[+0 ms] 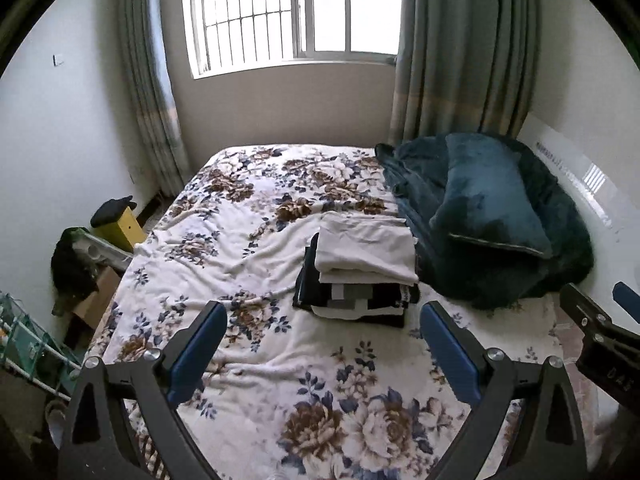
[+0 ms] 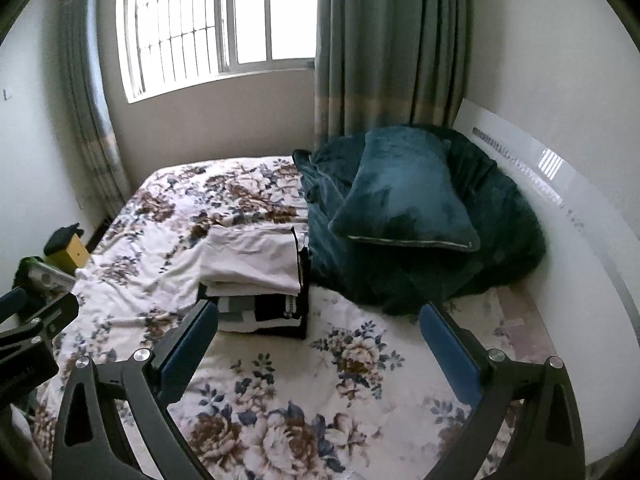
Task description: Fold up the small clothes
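Note:
A stack of folded clothes sits on the floral bedspread (image 1: 248, 364). A white folded garment (image 1: 366, 250) lies on top, with black-and-white patterned pieces (image 1: 356, 300) under it. The stack also shows in the right wrist view (image 2: 256, 260). My left gripper (image 1: 324, 320) is open and empty, held above the bedspread just in front of the stack. My right gripper (image 2: 320, 320) is open and empty, above the bedspread (image 2: 320, 400) near the stack's front right corner. The right gripper's body shows at the right edge of the left wrist view (image 1: 600, 336).
A dark teal blanket (image 1: 520, 272) with a teal pillow (image 1: 488, 196) is heaped at the bed's right side against a white wall. A window (image 1: 296, 12) and curtains stand behind. Boxes and a yellow object (image 1: 120, 224) sit left of the bed.

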